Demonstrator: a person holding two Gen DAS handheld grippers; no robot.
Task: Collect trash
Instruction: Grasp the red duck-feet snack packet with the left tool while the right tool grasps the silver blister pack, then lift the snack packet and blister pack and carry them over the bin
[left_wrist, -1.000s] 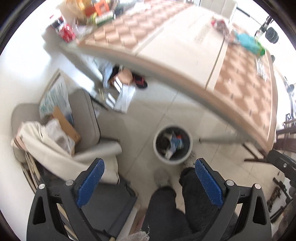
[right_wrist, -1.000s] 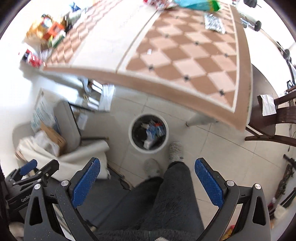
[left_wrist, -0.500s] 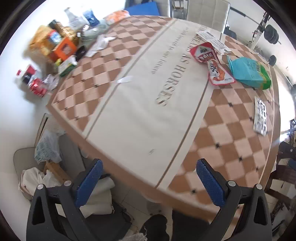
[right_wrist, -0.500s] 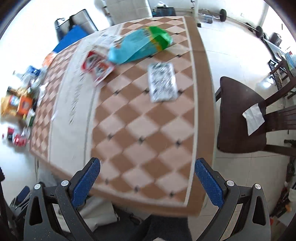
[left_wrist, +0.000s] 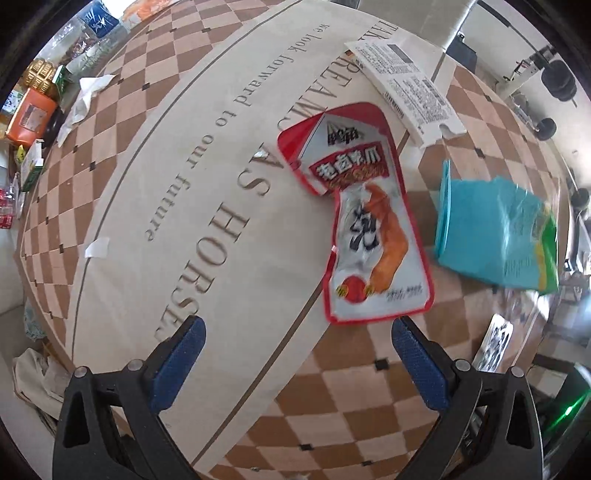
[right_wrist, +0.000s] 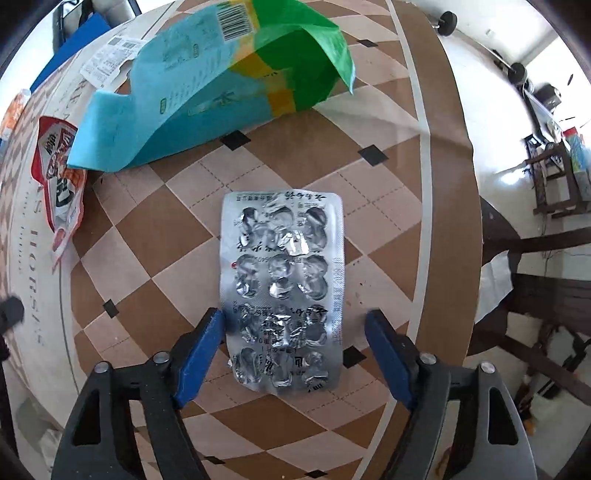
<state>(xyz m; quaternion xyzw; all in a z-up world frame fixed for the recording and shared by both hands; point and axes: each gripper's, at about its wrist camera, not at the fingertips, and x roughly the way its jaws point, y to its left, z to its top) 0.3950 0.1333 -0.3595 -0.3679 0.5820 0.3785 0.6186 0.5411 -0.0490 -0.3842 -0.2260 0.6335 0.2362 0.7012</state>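
item: right gripper (right_wrist: 293, 325). state: fingers spread wide, nothing pinched. position: set low over the checked tablecloth (right_wrist: 177, 236), near the table's right edge.

item: blister pack (right_wrist: 282, 291), silver foil, its pockets crushed and apparently emptied. position: flat on the tablecloth, directly ahead of the right gripper, its near half lying between the two blue pads (right_wrist: 199, 350). the left pad is seen just beside or touching the pack's left edge; the right pad stands a little apart from the right edge. long axis: aligned with the gripper's forward direction, so the short width is spanned by the fingers. judgement: this is the piece closest to being taken, and a closing across the width is what the next move appears to call for; a thin flat sheet may slip under the pads unless an edge is caught.

item: left gripper (left_wrist: 297, 360). state: fingers spread, empty. position: held above the cream centre band of the cloth.

item: red snack wrapper (left_wrist: 364, 221). position: flat on the cloth, ahead of and slightly right of the left gripper's centre line, its near end just beyond the right pad's tip. long axis: roughly forward, leaning right toward the near end. nearer arm: left.

item: teal and green bag (right_wrist: 218, 77). position: beyond the blister pack, partly raised off the cloth. no gripper is near it.

item: white printed carton flap (left_wrist: 402, 81). position: far side, beyond the red snack wrapper.
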